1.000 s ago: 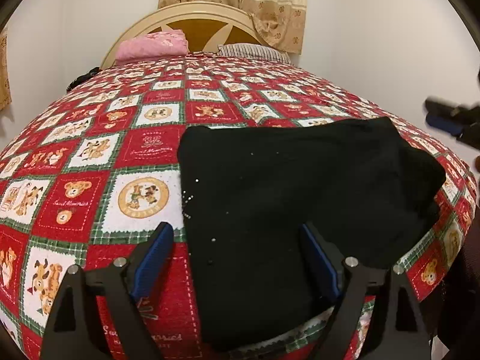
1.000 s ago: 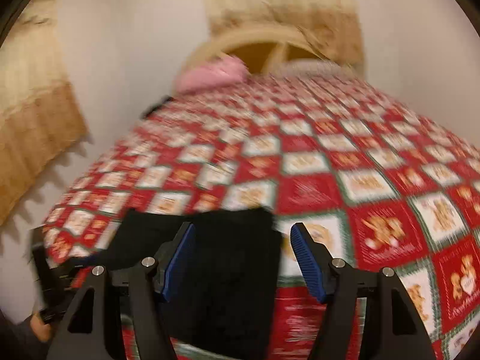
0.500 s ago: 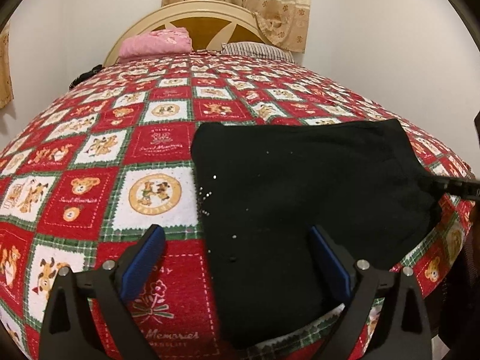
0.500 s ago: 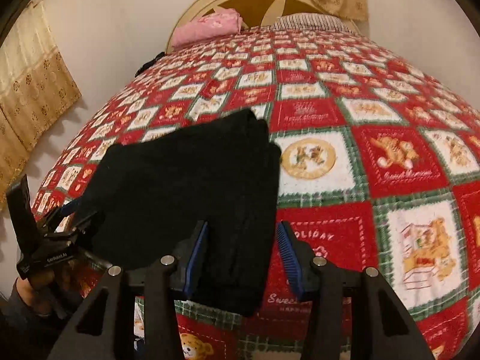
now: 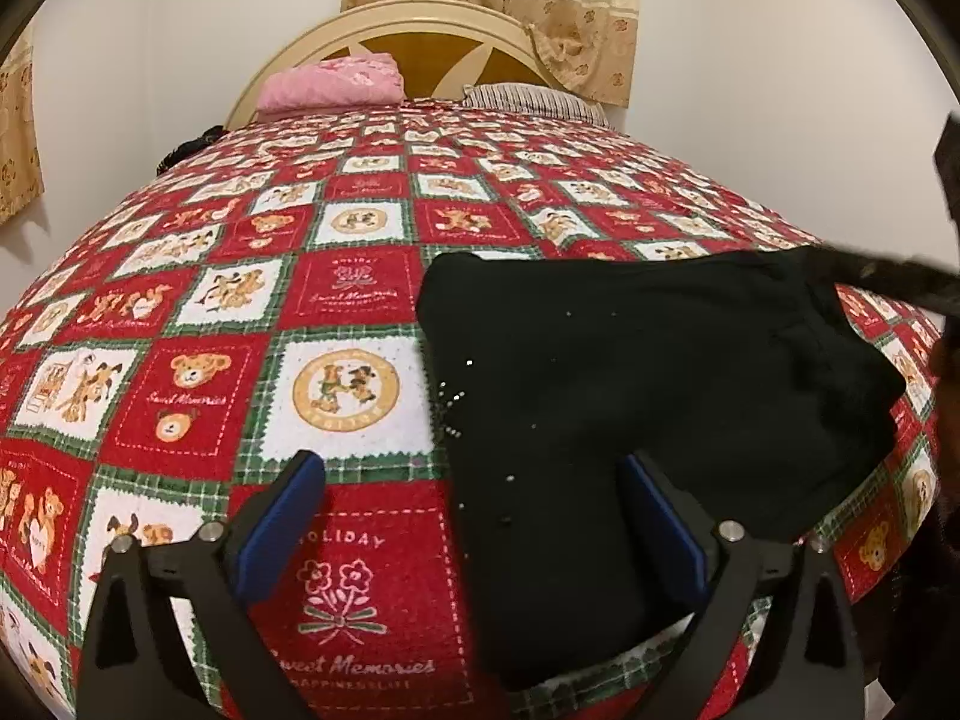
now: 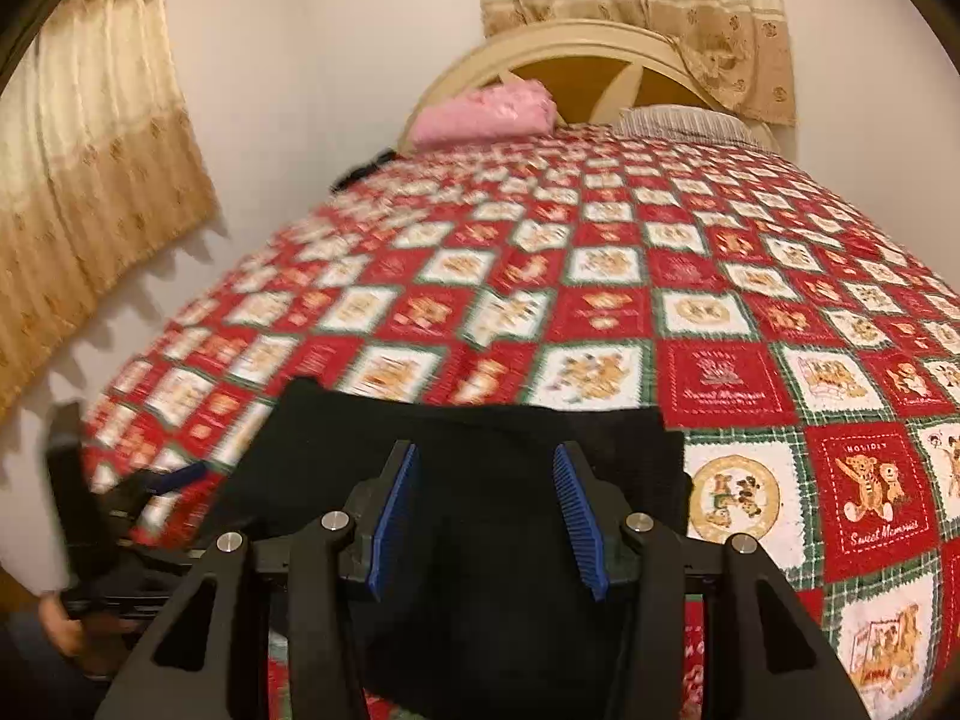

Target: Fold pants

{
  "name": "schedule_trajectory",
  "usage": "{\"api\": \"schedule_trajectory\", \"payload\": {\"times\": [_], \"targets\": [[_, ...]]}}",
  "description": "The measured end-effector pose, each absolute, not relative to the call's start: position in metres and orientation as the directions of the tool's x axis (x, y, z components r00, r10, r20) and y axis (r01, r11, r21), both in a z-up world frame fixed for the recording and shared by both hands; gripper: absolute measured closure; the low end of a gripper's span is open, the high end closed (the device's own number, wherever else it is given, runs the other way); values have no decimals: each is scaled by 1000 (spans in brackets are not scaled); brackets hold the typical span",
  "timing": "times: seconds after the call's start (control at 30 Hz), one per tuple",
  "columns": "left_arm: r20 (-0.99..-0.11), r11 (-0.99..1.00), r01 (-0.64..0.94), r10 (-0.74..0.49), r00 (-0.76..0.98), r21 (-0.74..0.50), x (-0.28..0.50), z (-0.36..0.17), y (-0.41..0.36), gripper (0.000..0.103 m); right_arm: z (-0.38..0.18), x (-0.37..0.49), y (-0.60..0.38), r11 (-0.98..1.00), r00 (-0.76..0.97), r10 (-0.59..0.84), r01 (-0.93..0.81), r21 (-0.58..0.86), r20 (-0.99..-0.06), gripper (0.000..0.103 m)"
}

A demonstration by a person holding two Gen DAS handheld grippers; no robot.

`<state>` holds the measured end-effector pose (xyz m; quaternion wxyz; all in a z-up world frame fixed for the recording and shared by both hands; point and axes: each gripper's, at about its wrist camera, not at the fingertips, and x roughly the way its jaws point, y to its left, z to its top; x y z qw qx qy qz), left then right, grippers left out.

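Note:
Black pants (image 5: pixel 636 372) lie folded in a flat block near the front edge of the bed, also in the right wrist view (image 6: pixel 480 456). My left gripper (image 5: pixel 474 504) is open above the pants' left edge, touching nothing. My right gripper (image 6: pixel 489 501) is partly open just above the pants, with nothing between its blue pads (image 6: pixel 393 516). In the left wrist view the right gripper shows as a blurred dark bar (image 5: pixel 888 276) at the pants' far right corner. In the right wrist view the left gripper (image 6: pixel 120 498) sits blurred at the left.
The bed has a red, white and green teddy-bear quilt (image 5: pixel 240 324). A pink pillow (image 5: pixel 333 84) and a striped pillow (image 5: pixel 534 99) lie by the cream headboard (image 5: pixel 438 18). Beige curtains (image 6: pixel 90 180) hang on the walls. The bed's front edge is just below the grippers.
My right gripper has swung over the pants and now faces the headboard, its jaws a little wider. My left gripper has drawn back slightly and stayed open. The pants have not moved.

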<state>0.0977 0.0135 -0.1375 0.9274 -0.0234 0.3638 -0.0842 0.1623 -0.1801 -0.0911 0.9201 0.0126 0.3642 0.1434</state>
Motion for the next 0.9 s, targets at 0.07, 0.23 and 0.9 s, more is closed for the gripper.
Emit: {"api": "schedule_trajectory", "payload": {"times": [0.07, 0.23, 0.9], "targets": [[-675, 983, 141, -181, 715, -115, 98, -139, 14, 1, -105, 167, -190, 963, 675, 264, -228, 145, -689, 54], [-681, 982, 137, -189, 707, -130, 99, -142, 15, 0, -102, 156, -190, 960, 689, 259, -261, 102, -677, 54], [-694, 982, 135, -187, 696, -128, 97, -140, 15, 0, -120, 81, -189, 946, 681, 231, -325, -5, -695, 54]]}}
